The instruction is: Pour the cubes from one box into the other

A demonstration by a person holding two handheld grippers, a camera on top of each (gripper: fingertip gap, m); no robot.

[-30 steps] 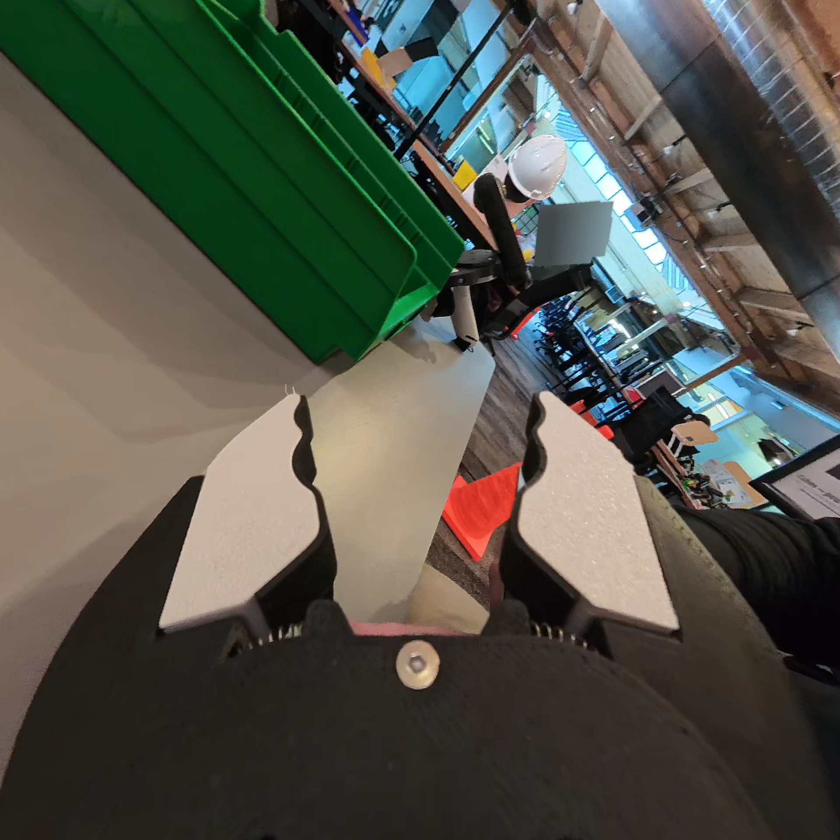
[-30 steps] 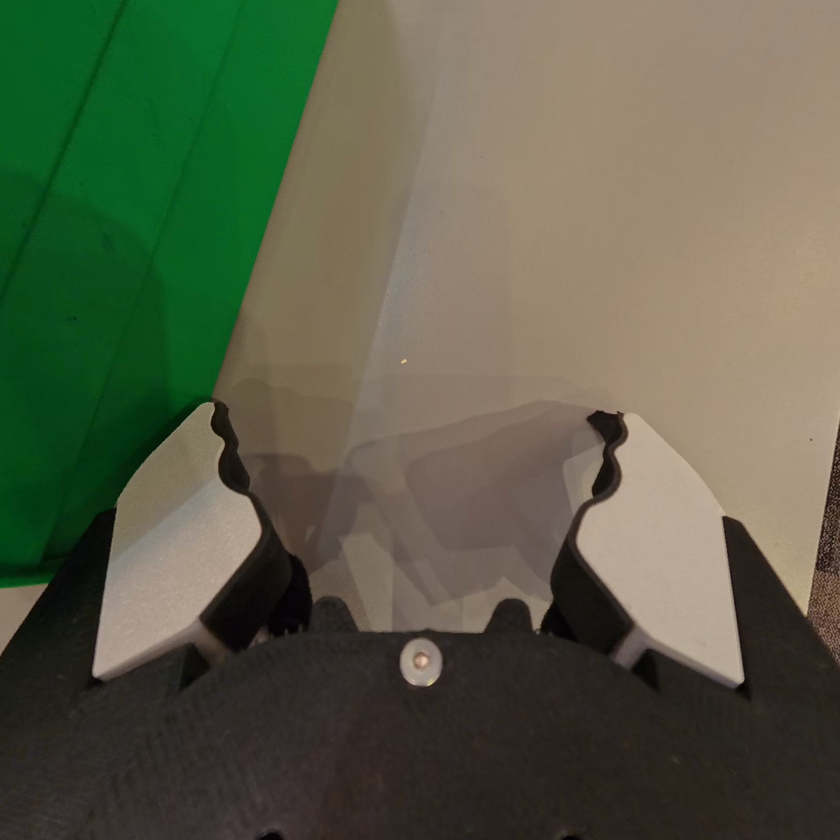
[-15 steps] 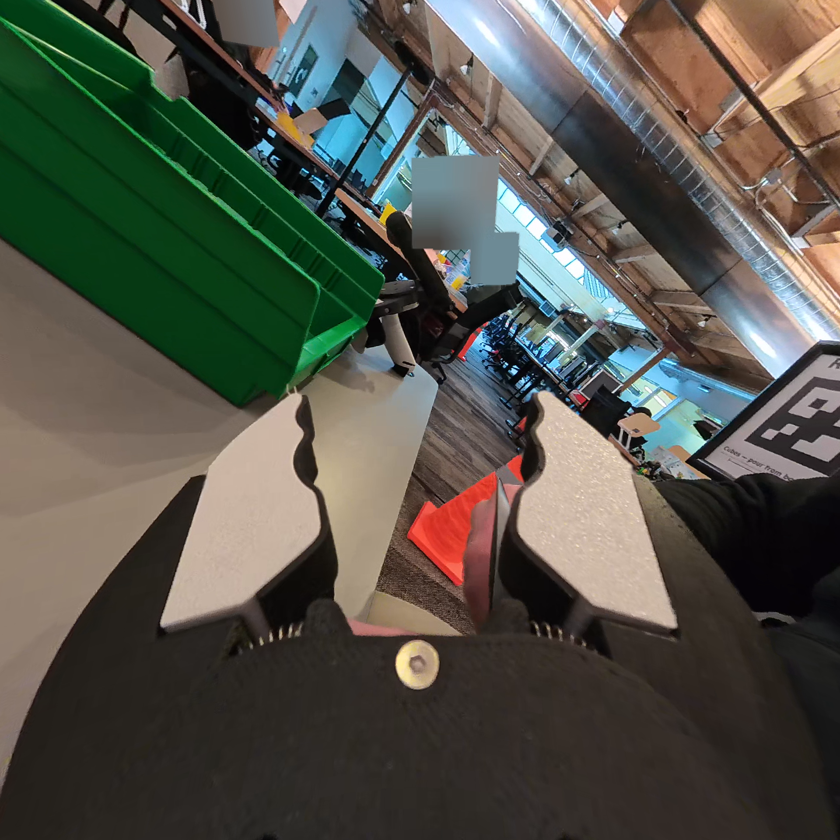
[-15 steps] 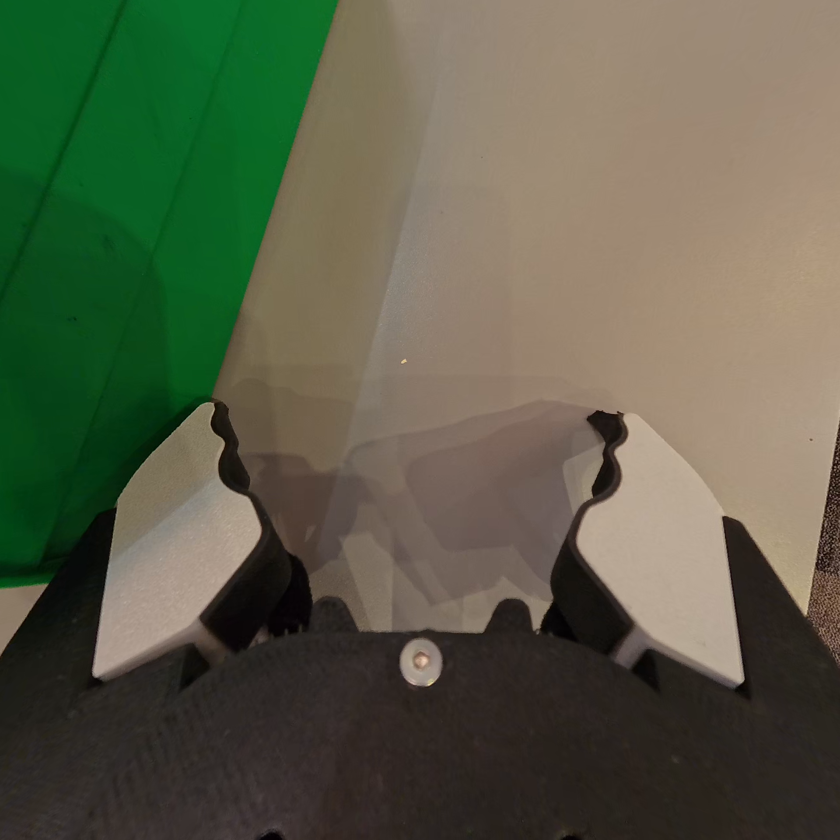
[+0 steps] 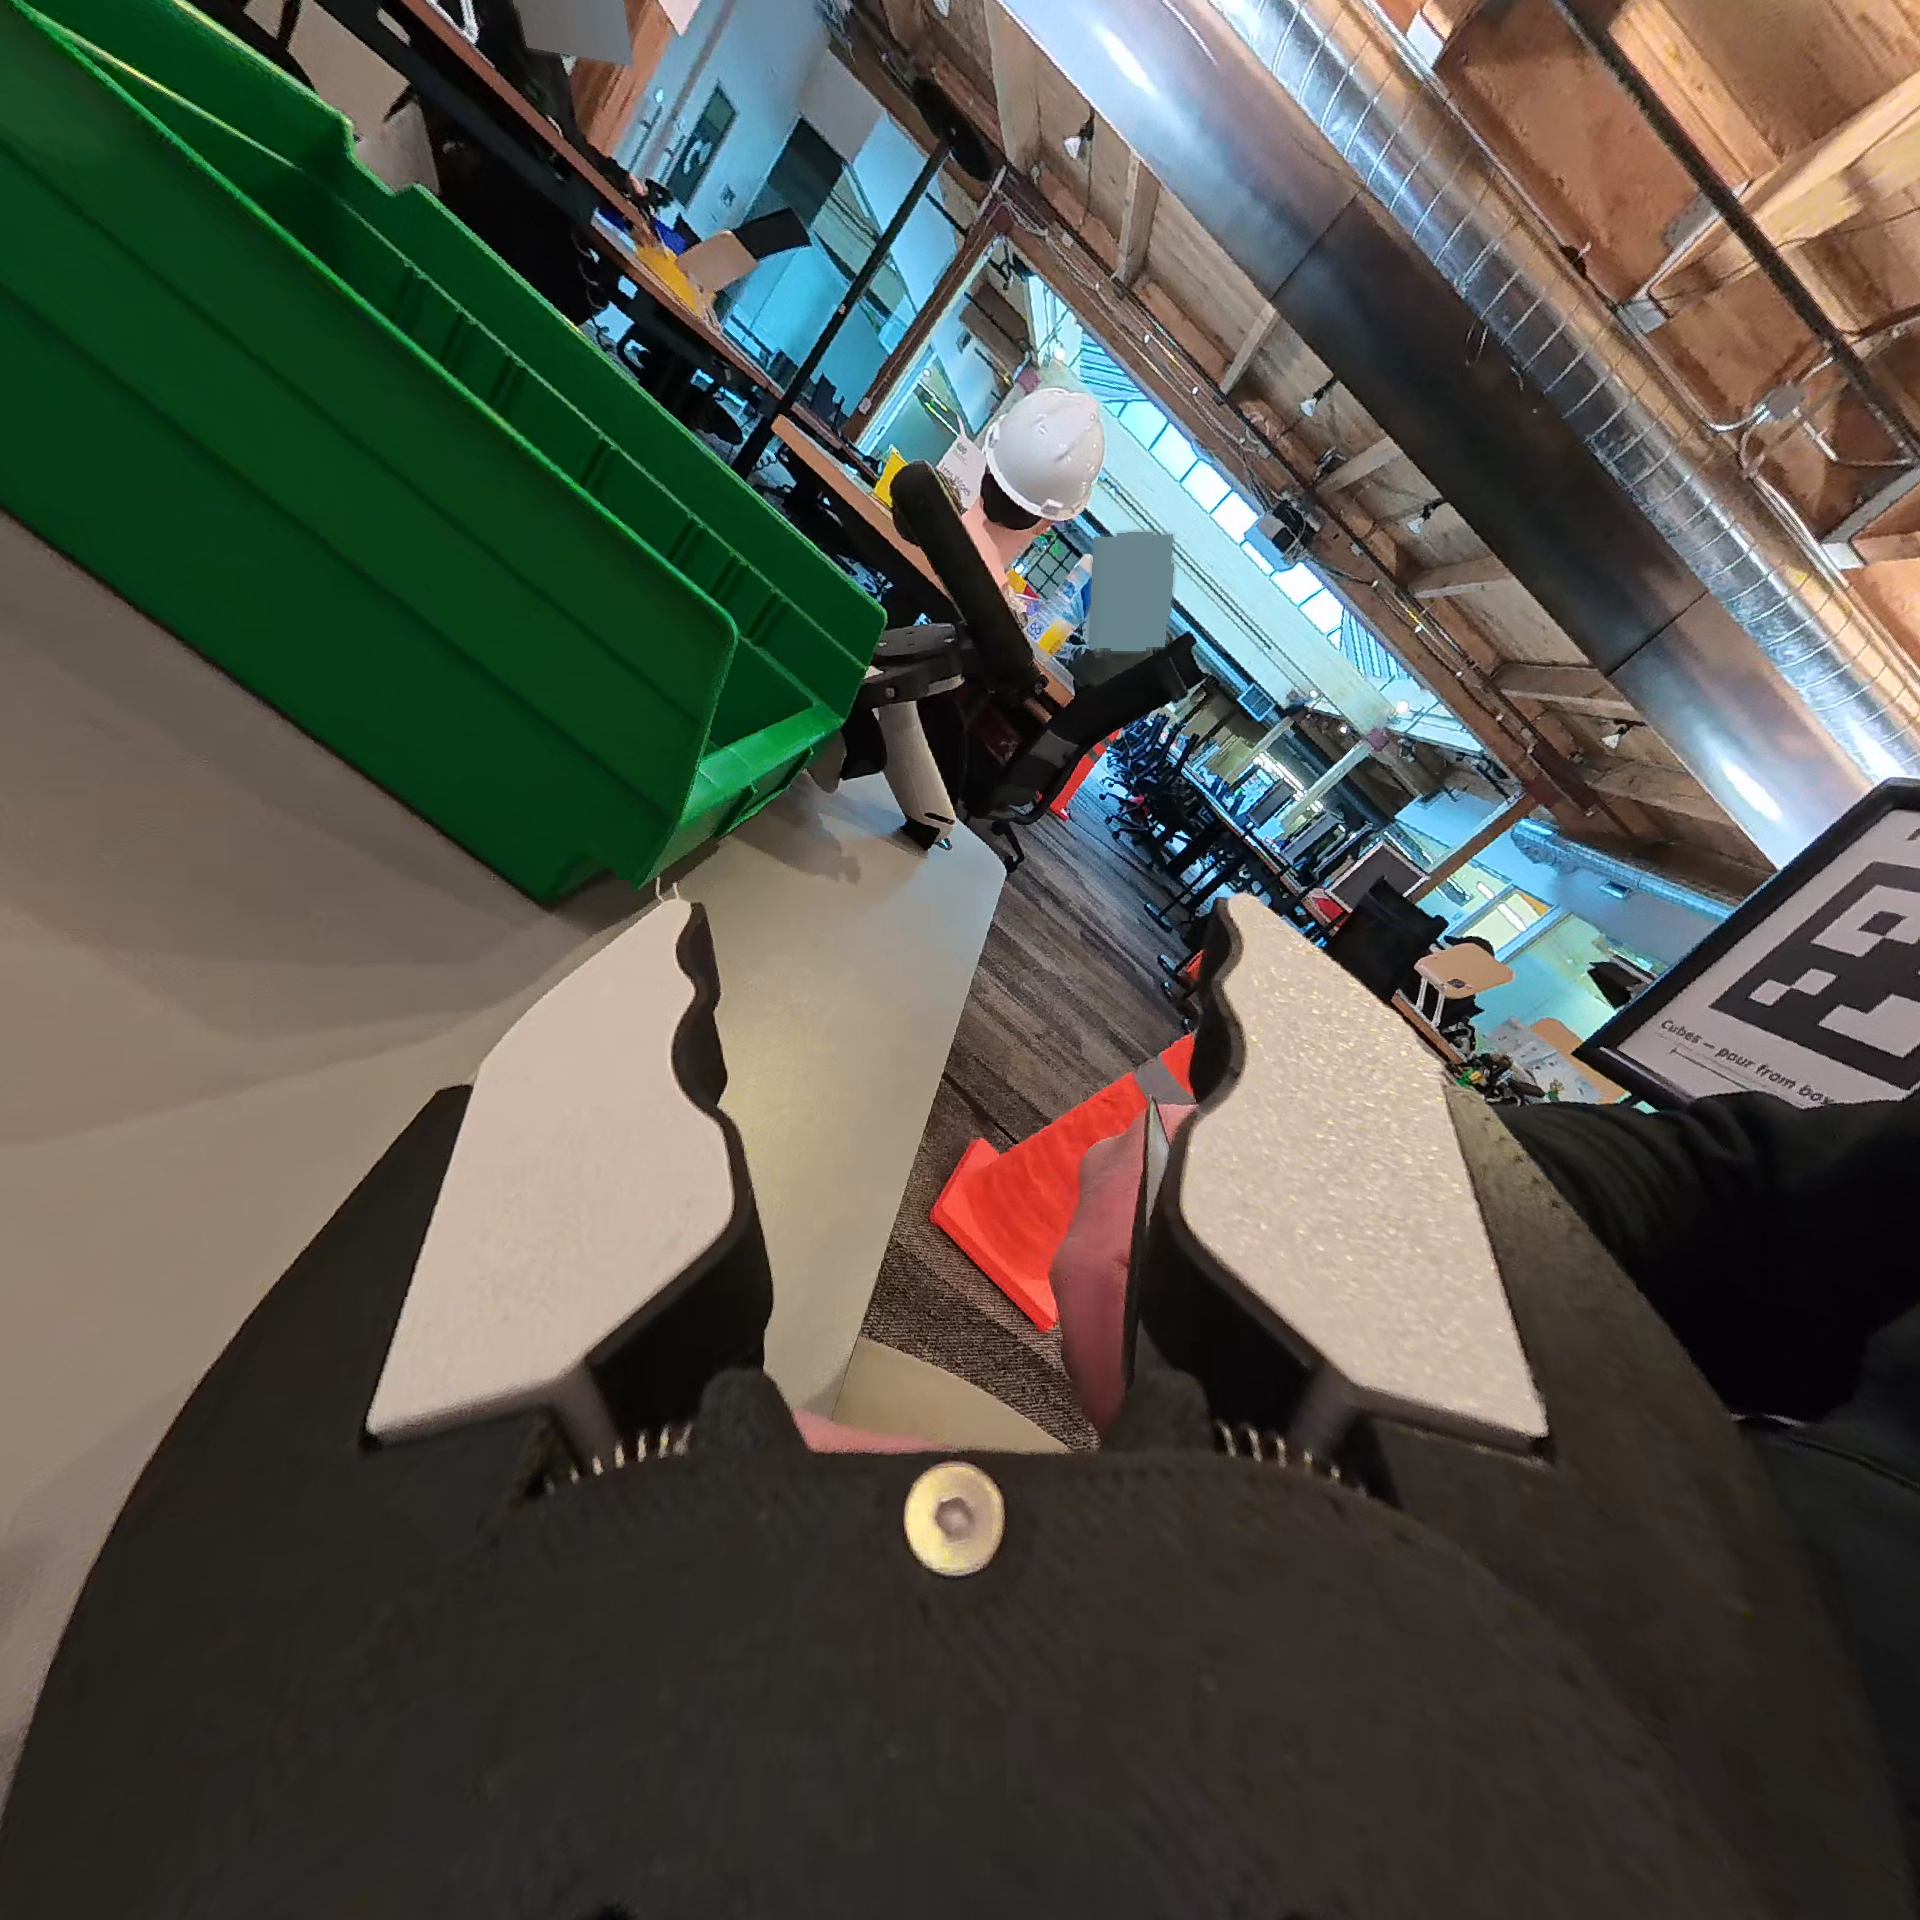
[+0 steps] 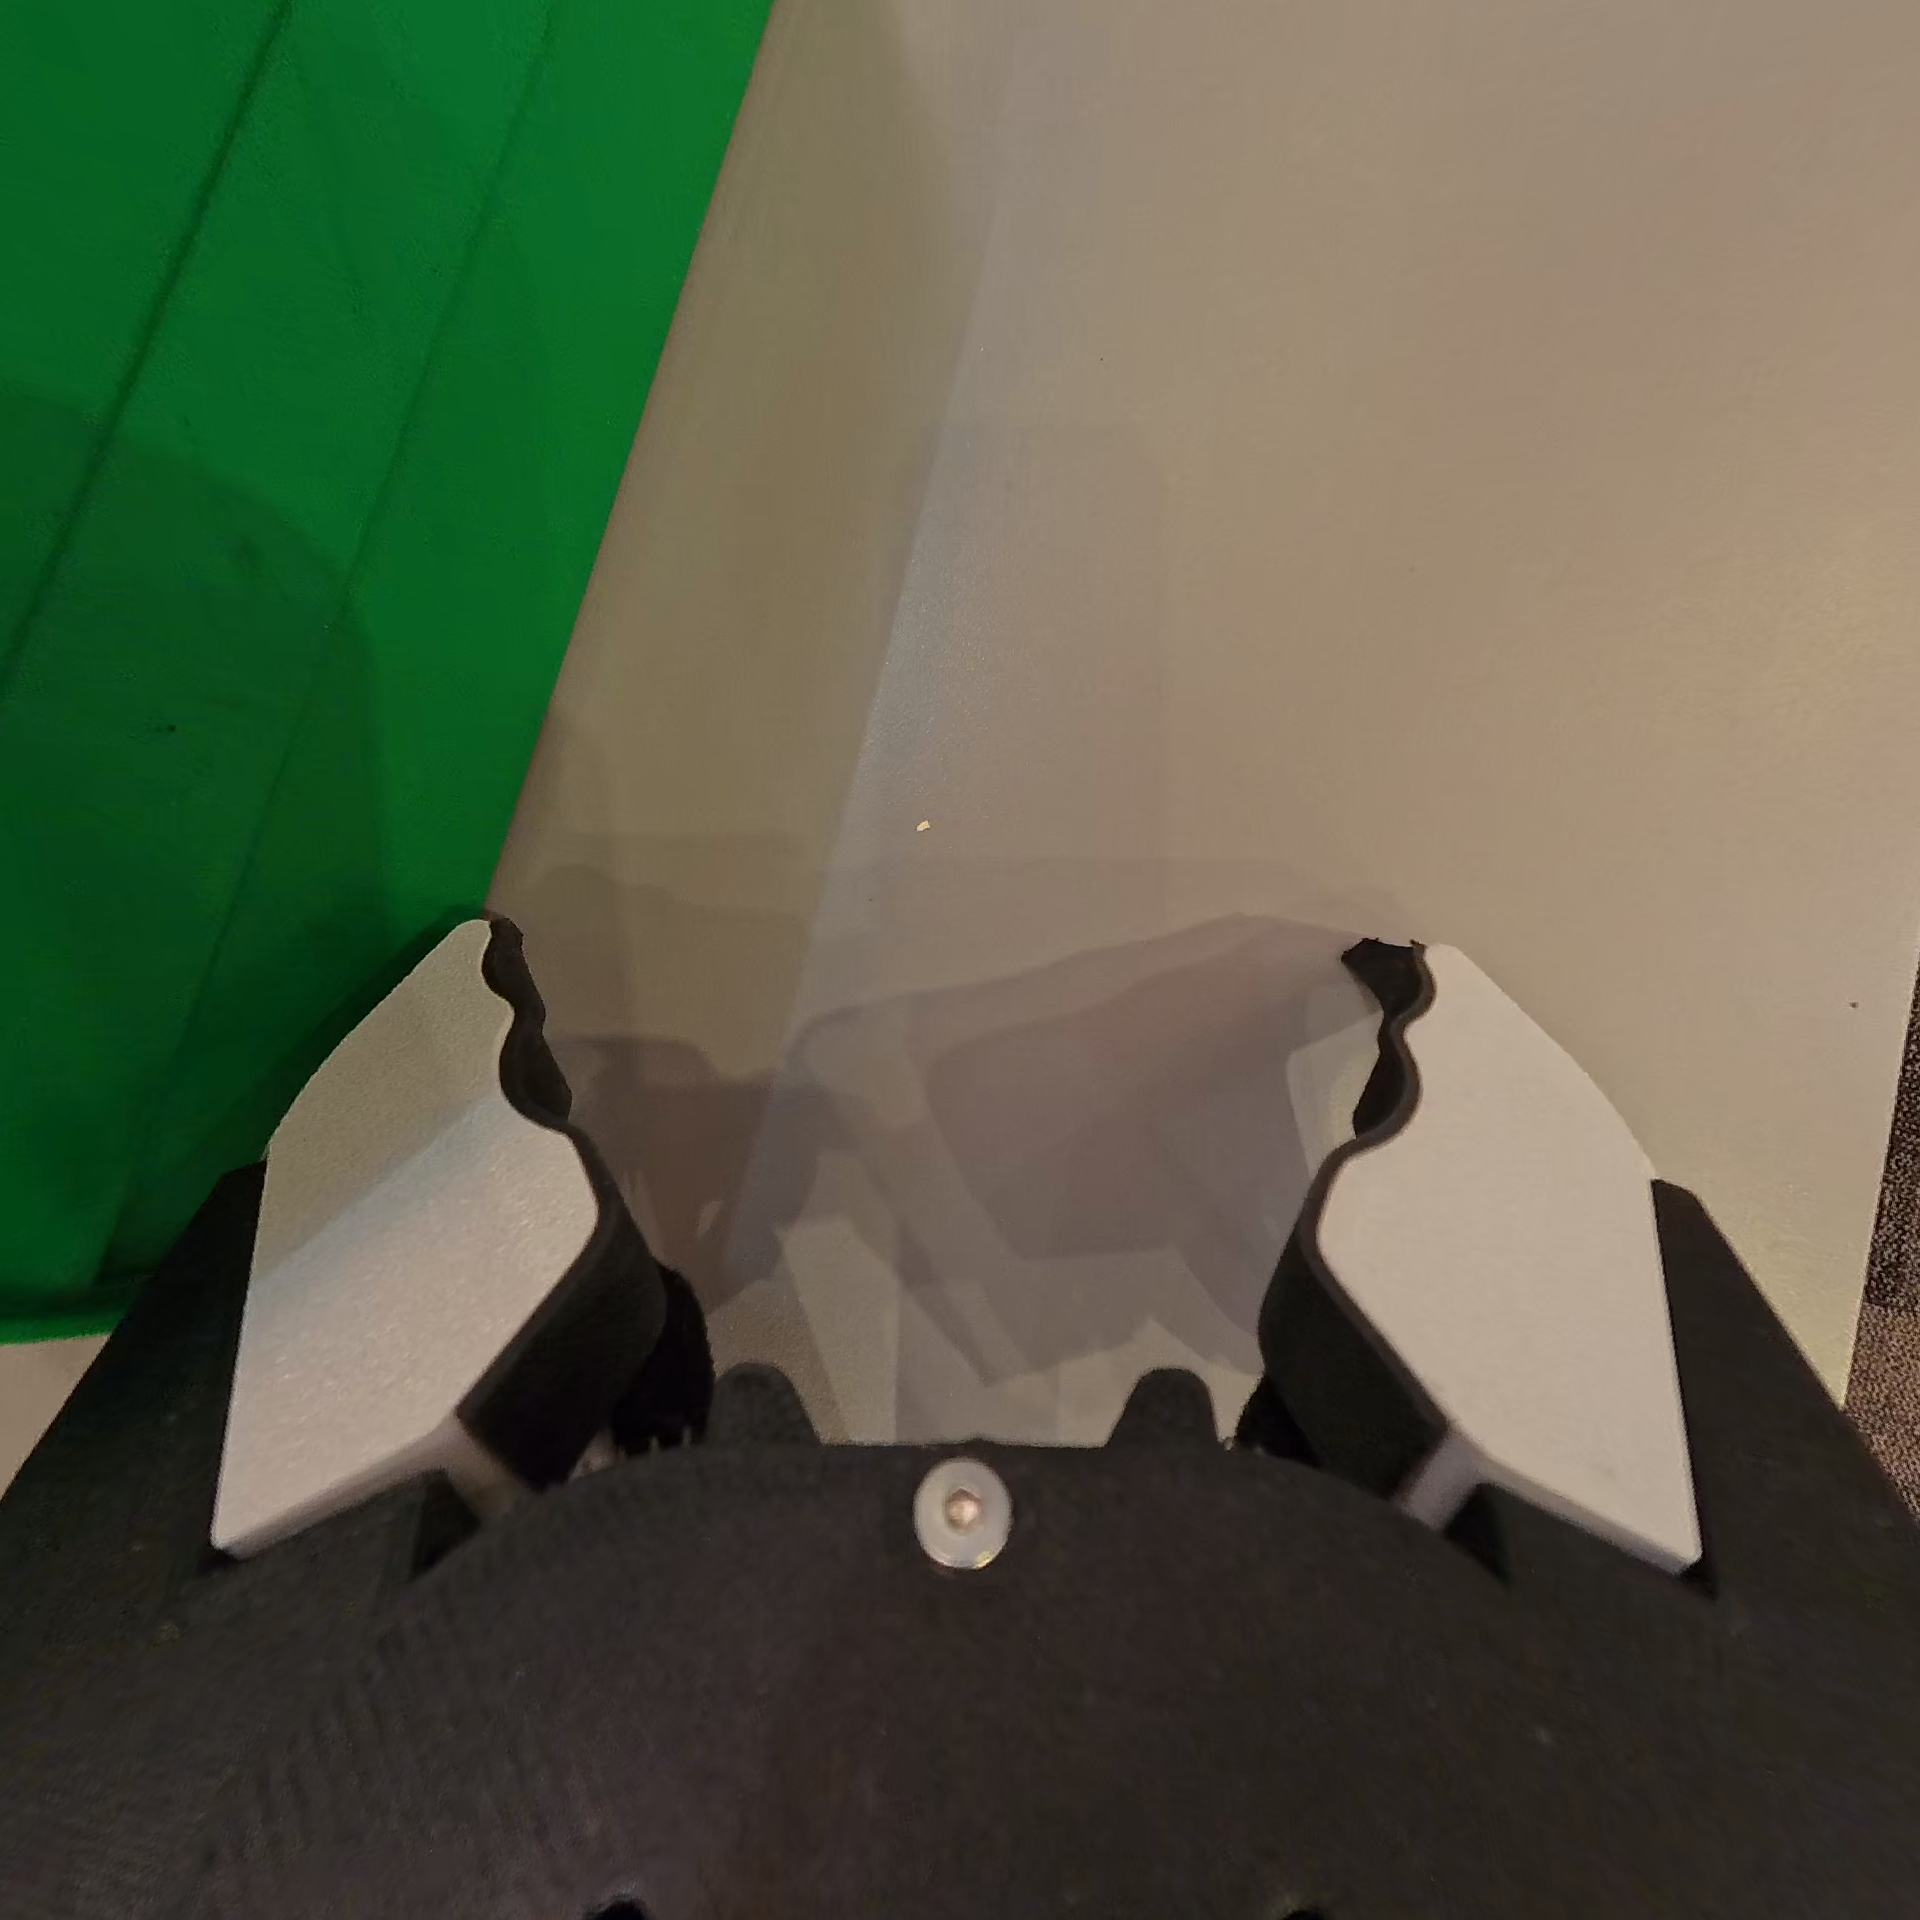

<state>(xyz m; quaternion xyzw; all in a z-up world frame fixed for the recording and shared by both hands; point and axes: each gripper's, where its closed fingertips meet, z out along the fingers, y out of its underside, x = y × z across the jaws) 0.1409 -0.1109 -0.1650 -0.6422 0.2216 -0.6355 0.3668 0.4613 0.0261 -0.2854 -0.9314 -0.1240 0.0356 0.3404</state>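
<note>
White table (image 6: 1351,520); green box (image 6: 260,468) cropped, contents hidden; both claws wide, empty.

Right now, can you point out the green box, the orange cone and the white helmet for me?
green box (image 5: 343,582), left wrist view, on its long outer side wall
orange cone (image 5: 1049,1184), left wrist view, on its flat base
white helmet (image 5: 1044,452), left wrist view, on its dome

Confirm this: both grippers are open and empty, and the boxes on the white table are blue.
Not quite: the boxes are green, not blue, as the left wrist view shows. The rest holds: the left gripper and right gripper are open and empty, over the white table.
</note>
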